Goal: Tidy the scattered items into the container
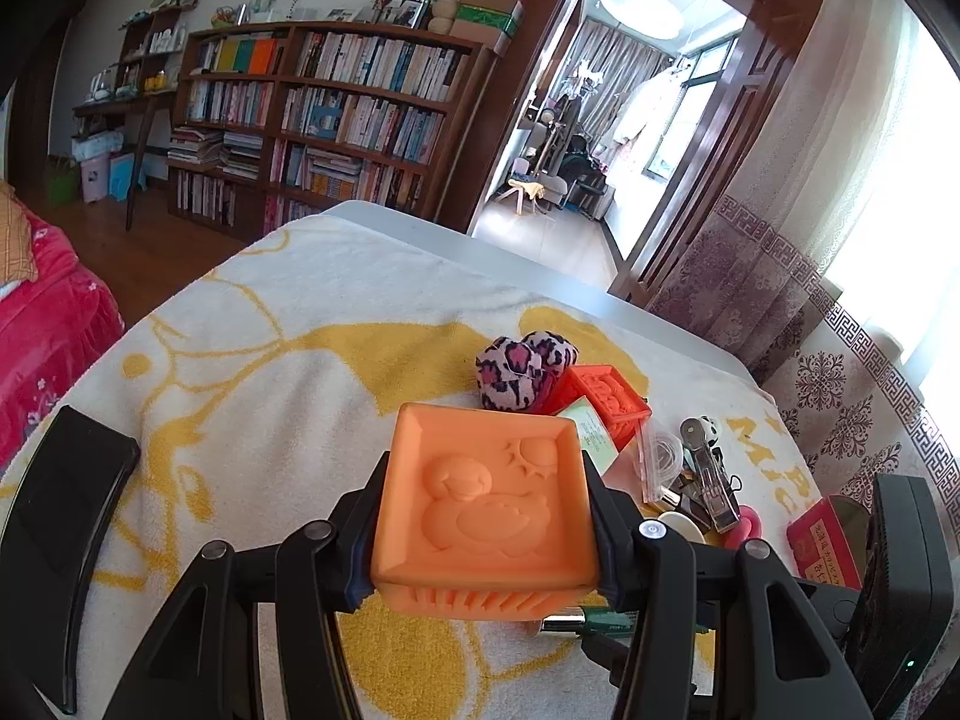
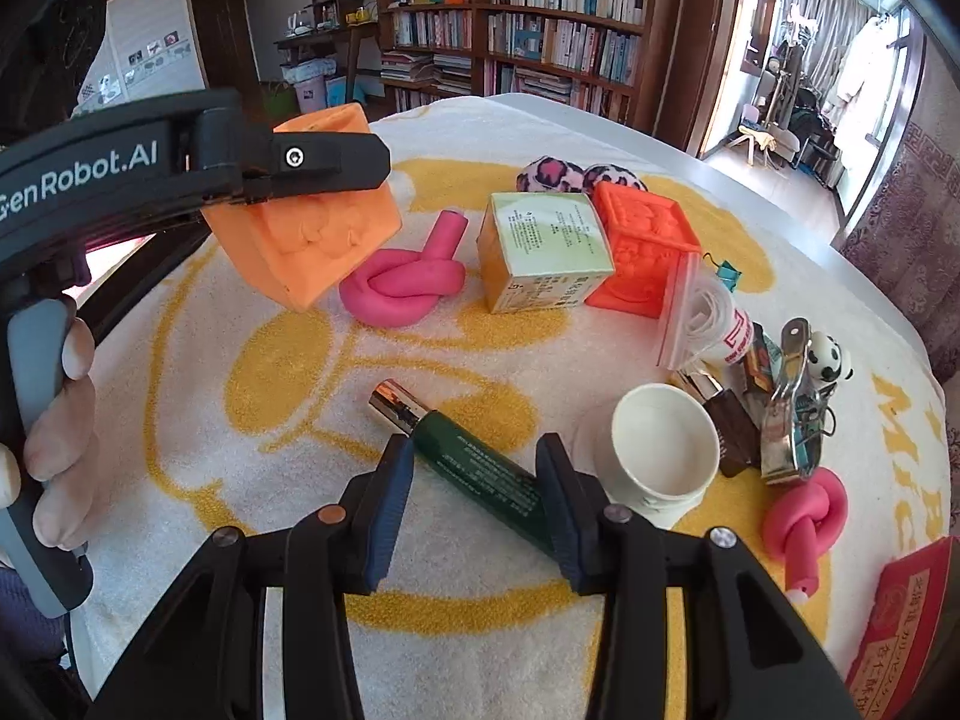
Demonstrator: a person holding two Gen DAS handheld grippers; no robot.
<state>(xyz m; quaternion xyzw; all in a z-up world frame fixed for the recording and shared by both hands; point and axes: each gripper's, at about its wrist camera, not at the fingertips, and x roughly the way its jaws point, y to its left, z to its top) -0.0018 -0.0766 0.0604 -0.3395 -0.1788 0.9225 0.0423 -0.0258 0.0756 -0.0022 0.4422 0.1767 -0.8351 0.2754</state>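
Progress looks slight: nearly everything is still strewn over the towel-covered counter, and no container can be made out with certainty in either view, so I cannot tell whether anything has gone in yet. One item is in hand. The left claw is clamped on the pale orange embossed cube, held clear above the towel; the right wrist view shows that cube lifted at the left. The right claw stands wide apart, straddling the dark green tube with the silver cap, its jaws on either side but not gripping.

Left to gather, by my judgement: the pink knotted toy, the printed carton touching the red-orange embossed cube, the leopard-print plush behind them, the zip bag, the white paper cup, the metal clip, the panda figure, a second pink knot and the red box at the near right edge.

The cup lies just beside the right claw's outer jaw and could be knocked when it closes; the clip pile is tangled close together.
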